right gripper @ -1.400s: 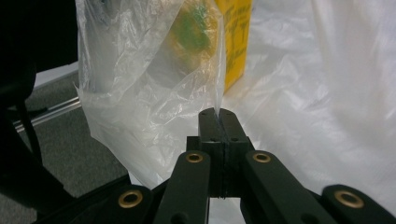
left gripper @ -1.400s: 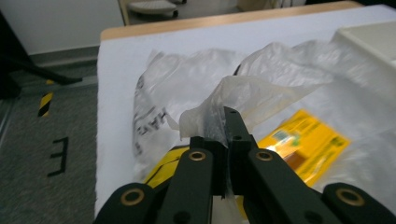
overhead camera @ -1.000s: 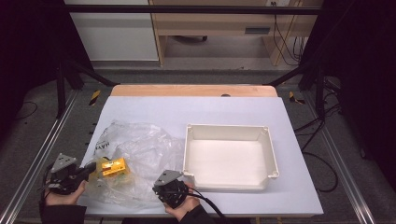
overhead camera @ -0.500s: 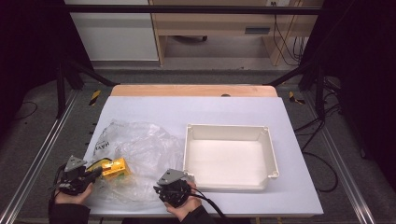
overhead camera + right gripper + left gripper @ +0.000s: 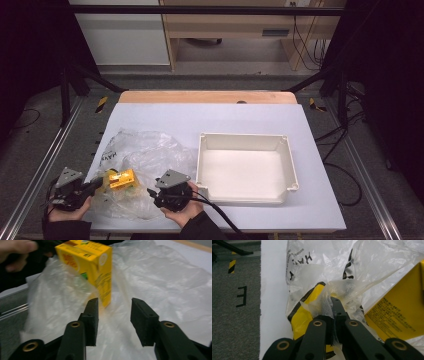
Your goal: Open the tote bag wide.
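A crumpled clear plastic bag (image 5: 150, 155) lies at the table's front left with a yellow box (image 5: 122, 178) inside it. My left gripper (image 5: 99, 183) sits at the bag's left edge. In the left gripper view, the left gripper (image 5: 335, 306) is shut on a fold of the bag (image 5: 329, 262), with the yellow box (image 5: 402, 315) just to the right and a yellow-and-black piece (image 5: 308, 307) beneath. My right gripper (image 5: 152, 193) sits at the bag's near edge. In its own view the right gripper (image 5: 115, 302) stands open over the bag (image 5: 162, 282), the yellow box (image 5: 87, 260) ahead of it.
An empty white tray (image 5: 245, 136) stands right of the bag, close to the right hand. The white table cover (image 5: 210, 117) stretches back to a wooden edge (image 5: 207, 97). The left hand (image 5: 15, 250) appears beyond the box. Metal rails flank the table.
My left gripper has edged right to the bag's edge. My right gripper has shifted slightly forward and left toward the bag. The yellow box stays in about the same place.
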A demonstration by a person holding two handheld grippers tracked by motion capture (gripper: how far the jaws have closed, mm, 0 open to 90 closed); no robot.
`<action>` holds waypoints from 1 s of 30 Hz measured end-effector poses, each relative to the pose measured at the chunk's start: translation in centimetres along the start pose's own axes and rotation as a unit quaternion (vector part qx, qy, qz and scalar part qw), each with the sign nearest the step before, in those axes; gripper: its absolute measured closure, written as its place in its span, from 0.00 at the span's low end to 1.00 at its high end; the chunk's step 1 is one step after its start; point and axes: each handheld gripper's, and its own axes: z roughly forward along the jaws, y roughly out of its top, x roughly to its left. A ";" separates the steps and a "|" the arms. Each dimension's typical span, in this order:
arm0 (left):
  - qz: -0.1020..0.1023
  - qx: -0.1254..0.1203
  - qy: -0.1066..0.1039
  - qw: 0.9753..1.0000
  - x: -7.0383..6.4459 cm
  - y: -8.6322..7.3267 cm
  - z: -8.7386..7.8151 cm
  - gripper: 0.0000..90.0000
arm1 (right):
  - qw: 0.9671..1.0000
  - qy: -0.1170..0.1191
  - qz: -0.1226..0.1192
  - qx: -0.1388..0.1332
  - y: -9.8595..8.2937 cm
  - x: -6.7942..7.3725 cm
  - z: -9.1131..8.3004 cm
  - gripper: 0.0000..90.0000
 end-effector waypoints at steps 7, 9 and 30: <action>-0.019 -0.003 0.003 1.000 1.3 -0.6 -0.6 1.00 | 0.999 -0.048 0.012 0.015 -0.3 -1.2 2.1 0.70; -0.019 0.003 0.005 1.000 1.3 -0.8 -0.5 1.00 | 0.998 -0.056 0.009 0.031 -0.6 -1.2 2.5 0.80; 0.002 0.037 -0.002 0.999 0.5 -1.6 0.1 1.00 | 1.000 -0.015 0.017 0.006 -0.5 -1.2 0.5 0.76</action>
